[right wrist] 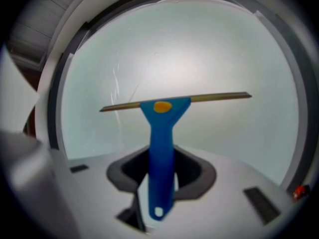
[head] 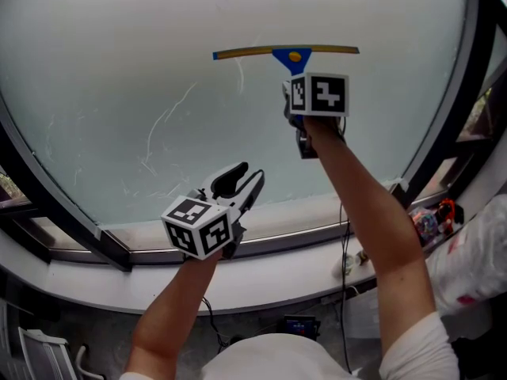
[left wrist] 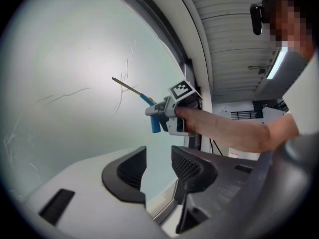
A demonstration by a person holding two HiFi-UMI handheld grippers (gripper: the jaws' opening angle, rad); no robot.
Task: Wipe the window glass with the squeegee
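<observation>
The left gripper (head: pixel 244 182) hangs low near the window sill (head: pixel 317 240), jaws apart with nothing between them, well away from the tool. Above it and a little to its left, thin white streaks (head: pixel 166 121) run across the window glass (head: pixel 95 62).

Further right and high on the pane is the squeegee (head: pixel 291 54). Its blade lies level, long axis running left to right, and seems to meet the glass (the left gripper view shows it edge-on against the pane, though actual contact is hard to confirm). The blue handle drops straight down from the blade into the right gripper (head: pixel 297 85), whose jaws are clamped on its sides.

The right arm is the only one placed to work. As I judge it, the coming stroke runs downward, across the blade's length, and the streaks sit left of that path.

At the far right a white plastic bag (head: pixel 475 267) lies by the sill; its contents cannot be made out.
</observation>
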